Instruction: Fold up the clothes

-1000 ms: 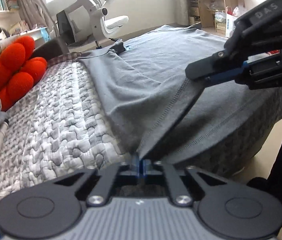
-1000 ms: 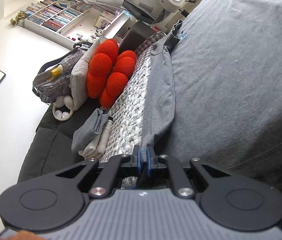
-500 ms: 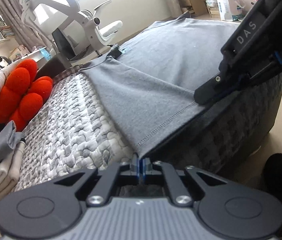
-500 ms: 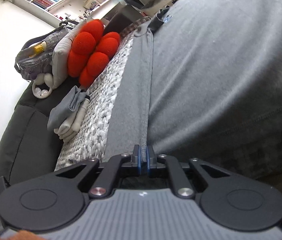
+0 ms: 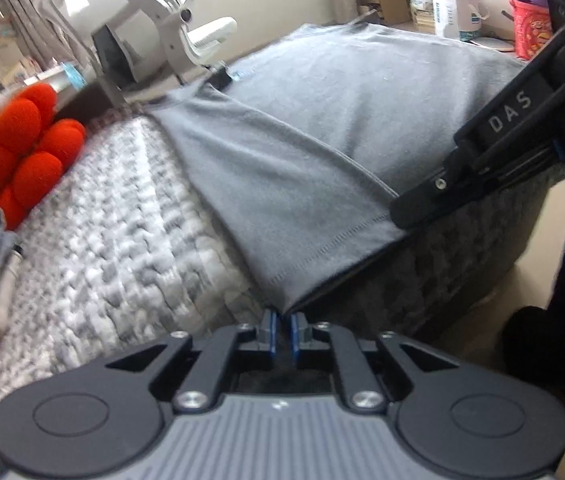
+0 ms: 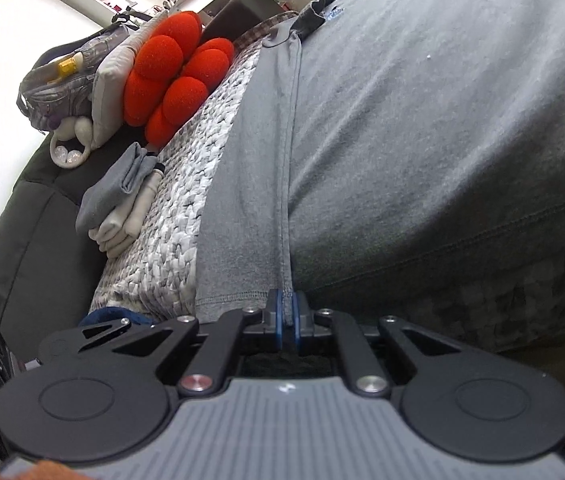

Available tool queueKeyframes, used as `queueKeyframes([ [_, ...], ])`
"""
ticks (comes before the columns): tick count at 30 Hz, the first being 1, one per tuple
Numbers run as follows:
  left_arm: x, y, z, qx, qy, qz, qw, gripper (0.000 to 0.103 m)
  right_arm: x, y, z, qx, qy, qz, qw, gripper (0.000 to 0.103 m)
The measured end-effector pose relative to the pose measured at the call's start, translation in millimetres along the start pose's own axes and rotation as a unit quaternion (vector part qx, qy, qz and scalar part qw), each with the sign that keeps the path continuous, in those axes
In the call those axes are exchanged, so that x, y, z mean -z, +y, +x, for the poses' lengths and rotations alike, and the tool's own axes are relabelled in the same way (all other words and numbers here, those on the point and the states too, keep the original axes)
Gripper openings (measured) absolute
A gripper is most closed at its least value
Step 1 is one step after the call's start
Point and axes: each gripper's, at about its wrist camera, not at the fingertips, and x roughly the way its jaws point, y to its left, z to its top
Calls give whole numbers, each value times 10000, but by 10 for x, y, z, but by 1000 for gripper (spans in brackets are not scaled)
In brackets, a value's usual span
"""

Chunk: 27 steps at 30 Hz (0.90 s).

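A grey T-shirt (image 5: 322, 120) lies spread on the quilted sofa seat (image 5: 94, 240), its side panel folded over. My left gripper (image 5: 281, 330) is shut on the hem corner of the folded panel near the seat's front edge. My right gripper (image 6: 288, 322) is shut on the shirt's hem (image 6: 242, 296) at the fold seam; it also shows in the left wrist view (image 5: 402, 216), pinching the hem further right. The shirt (image 6: 422, 140) fills most of the right wrist view.
A red flower cushion (image 6: 174, 76) and a grey bag (image 6: 58, 84) rest at the sofa back. A stack of folded clothes (image 6: 122, 204) lies beside them. A white office chair (image 5: 178, 24) stands beyond the sofa. Boxes and bags (image 5: 450, 12) sit on the floor far right.
Both grippers have pulled the folded side panel toward the seat's front edge and lowered it, so the lifted fold now lies flatter and wider on the shirt.
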Motion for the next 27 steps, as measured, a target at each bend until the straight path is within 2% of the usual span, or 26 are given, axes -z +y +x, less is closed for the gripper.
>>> queueKeyframes([
  [5,38,221,-82,384,52,-533,9978,17,-5,-20,1,-12,-15,-3,10000,8],
  [8,-11,441,-128,681,-27,-1042,9922,20,-8,-20,10,-18,2,-8,10000,9],
  [12,-184,753,-76,1027,-166,-1888,9765,31,-15,35,4,46,-2,-194,9998,10],
  [16,-504,897,122,1356,-312,-2467,9590,33,-30,91,-75,159,-104,-482,9987,15],
  [19,-840,877,289,1420,-421,-2407,9592,35,-42,133,-134,243,-180,-697,9971,15],
  [22,-1193,831,505,1365,-497,-2175,9652,37,-57,163,-195,320,-263,-882,9952,15],
  [24,-1414,793,674,1323,-498,-2038,9688,39,-83,109,-247,324,-357,-826,9954,15],
  [27,-1695,781,1006,1352,-400,-2084,9678,42,-123,29,-325,330,-498,-741,9955,15],
])
